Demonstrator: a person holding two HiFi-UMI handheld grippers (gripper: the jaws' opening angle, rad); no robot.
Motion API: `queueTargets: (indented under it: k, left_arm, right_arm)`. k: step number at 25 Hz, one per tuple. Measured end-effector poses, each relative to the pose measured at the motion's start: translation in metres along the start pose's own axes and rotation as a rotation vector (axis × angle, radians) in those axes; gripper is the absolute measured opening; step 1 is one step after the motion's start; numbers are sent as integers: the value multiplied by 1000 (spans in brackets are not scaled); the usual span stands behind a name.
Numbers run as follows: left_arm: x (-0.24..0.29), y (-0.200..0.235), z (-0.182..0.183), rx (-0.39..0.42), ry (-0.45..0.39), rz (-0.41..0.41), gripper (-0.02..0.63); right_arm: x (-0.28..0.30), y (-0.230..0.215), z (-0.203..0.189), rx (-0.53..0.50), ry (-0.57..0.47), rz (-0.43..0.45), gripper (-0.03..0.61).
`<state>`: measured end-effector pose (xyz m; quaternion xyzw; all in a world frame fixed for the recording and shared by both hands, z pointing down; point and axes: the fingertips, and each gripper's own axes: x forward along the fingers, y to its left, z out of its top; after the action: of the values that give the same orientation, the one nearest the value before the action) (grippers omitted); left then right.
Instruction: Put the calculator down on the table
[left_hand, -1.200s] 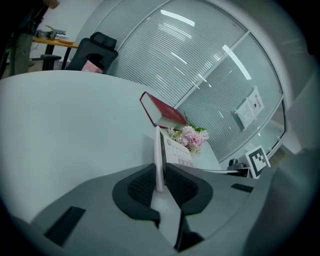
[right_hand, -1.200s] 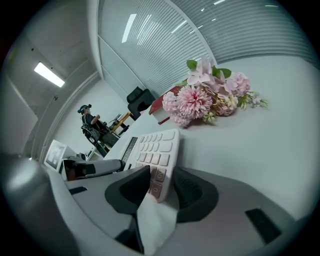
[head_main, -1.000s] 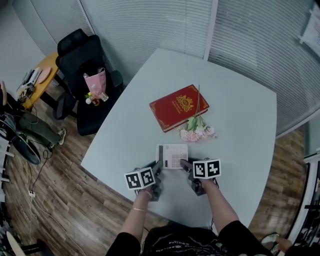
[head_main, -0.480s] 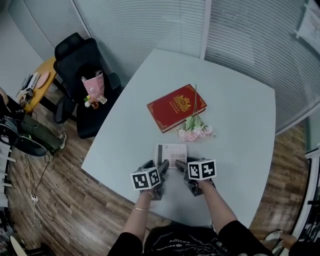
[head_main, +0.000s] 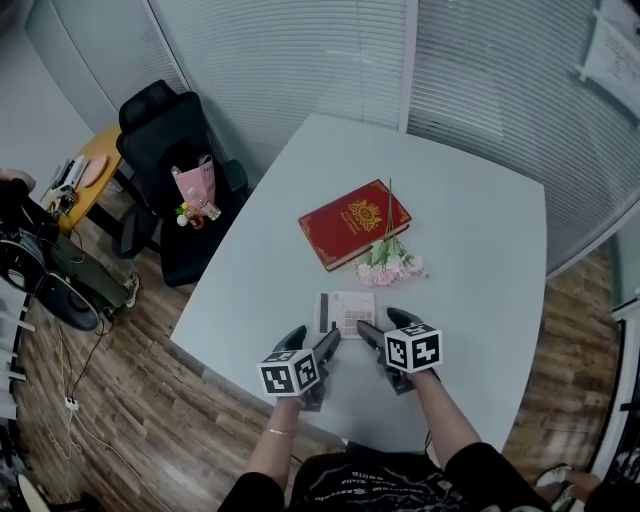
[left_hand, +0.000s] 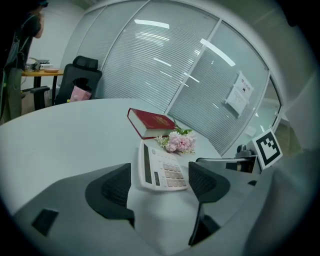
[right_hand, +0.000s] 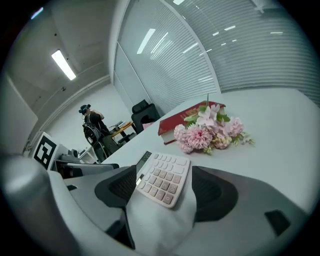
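Both jaws, left gripper (head_main: 312, 338) and right gripper (head_main: 383, 324), just opened wide, empty, calculator (head_main: 345, 312) resting on table (head_main: 470, 230).

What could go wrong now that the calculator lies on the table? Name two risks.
The left gripper and right gripper, jaws just opened with nothing held between them, hover close to the calculator: a careless withdrawal could nudge it. Pushed forward, it would hit the flowers just beyond.

Black printed T-shirt (head_main: 372, 492); grey left tool (head_main: 316, 338), right tool (head_main: 378, 322) (black-white marker cubes (head_main: 290, 373)).
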<state>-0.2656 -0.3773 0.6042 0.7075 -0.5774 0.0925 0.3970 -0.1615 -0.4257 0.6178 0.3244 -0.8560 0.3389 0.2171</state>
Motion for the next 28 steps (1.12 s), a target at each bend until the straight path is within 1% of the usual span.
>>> queueTargets:
  k: [6, 14, 17, 20, 23, 28]
  left_arm:
    - [-35, -36, 3, 115, -64, -49, 374]
    - [-87, -85, -6, 235, -168, -115, 374]
    - [-108, -99, -15, 266, -215, -132, 374]
    - [-129, -115, -28, 279, -255, -177, 374]
    - [-147, -125, -47, 306, -265, -210, 374]
    - [-173, -132, -77, 349, -269, -218, 374]
  right_arm:
    - [-48, 17, 14, -109, -105, -20, 336]
    - [-114, 53, 2, -273, -189, -39, 336]
    - [-140, 67, -8, -317, -225, -34, 336]
    - [-165, 77, -19, -353, -261, -41, 334]
    - [-189, 85, -33, -375, -296, -52, 334]
    - [-222, 95, -59, -393, -332, -88, 333]
